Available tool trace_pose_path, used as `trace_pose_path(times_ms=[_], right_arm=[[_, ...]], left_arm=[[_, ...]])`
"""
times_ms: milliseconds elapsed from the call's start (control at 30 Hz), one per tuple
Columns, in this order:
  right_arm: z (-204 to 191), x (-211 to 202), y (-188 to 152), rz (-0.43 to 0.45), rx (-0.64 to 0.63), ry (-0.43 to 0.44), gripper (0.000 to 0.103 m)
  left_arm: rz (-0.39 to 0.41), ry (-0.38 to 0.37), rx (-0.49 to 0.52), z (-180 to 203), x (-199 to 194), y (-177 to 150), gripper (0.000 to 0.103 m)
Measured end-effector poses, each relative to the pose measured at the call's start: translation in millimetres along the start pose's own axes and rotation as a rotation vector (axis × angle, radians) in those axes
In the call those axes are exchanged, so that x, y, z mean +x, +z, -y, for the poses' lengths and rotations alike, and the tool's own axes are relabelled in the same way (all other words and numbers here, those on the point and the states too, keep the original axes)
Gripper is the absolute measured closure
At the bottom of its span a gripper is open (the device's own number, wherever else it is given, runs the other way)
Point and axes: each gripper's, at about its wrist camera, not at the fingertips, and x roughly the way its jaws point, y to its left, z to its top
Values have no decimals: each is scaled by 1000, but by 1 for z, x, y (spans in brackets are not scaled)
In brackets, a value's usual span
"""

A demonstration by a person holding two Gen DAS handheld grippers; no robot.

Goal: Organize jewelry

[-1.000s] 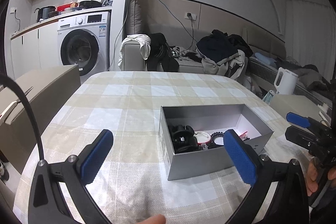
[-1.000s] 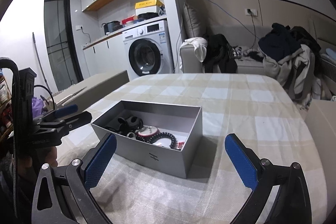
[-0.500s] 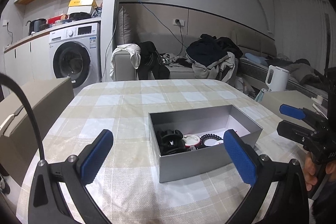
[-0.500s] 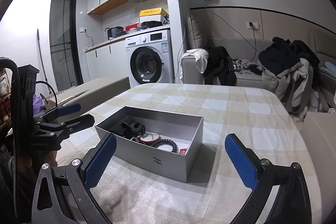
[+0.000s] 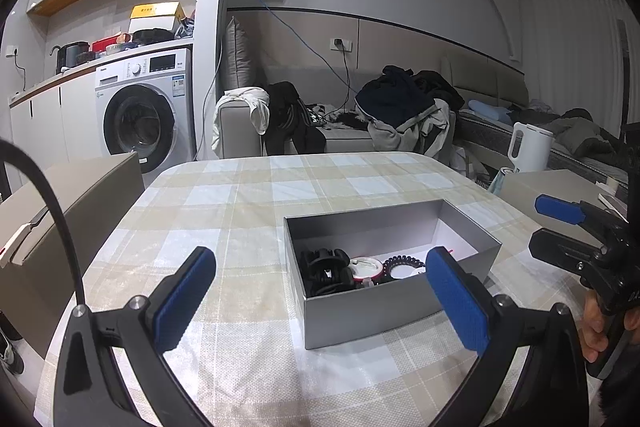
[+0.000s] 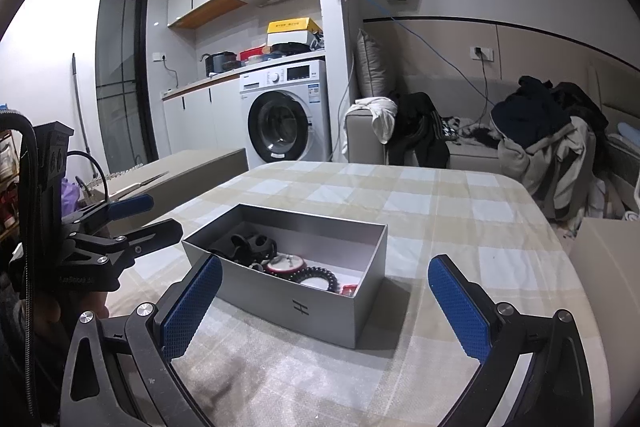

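Note:
A grey open box [image 5: 384, 311] [image 6: 296, 301] stands on the checked tablecloth. Inside lie a black hair claw [image 5: 326, 269] [image 6: 250, 247], a red-and-white round piece [image 5: 366, 265] [image 6: 286, 263], a dark beaded bracelet [image 5: 404, 263] [image 6: 320, 275] and a small red item [image 6: 349, 290]. My left gripper [image 5: 320, 299] is open, held back from the box's near wall with nothing between its blue pads. My right gripper [image 6: 326, 307] is open too, also empty, before the box's long side. Each gripper shows at the edge of the other's view: right gripper [image 5: 568, 223], left gripper [image 6: 140, 219].
The table [image 5: 248, 195] has bare checked cloth around the box. A cardboard box [image 5: 52, 211] stands beside its left edge. Behind are a washing machine [image 5: 144, 111], a sofa piled with clothes [image 5: 400, 107] and a white kettle [image 5: 528, 147].
Both grippers have pulled back and tilted up, so the box sits lower and smaller in view. Both stay open and empty. The box and its contents have not moved.

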Motion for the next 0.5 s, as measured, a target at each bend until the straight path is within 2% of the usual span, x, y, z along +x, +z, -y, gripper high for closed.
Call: trace_pose_path(times_ms=[500], right_arm=[[0,-1,0,2,-3,0,0]], left_arm=[[-2,2,-7,-1,1,-1,1]])
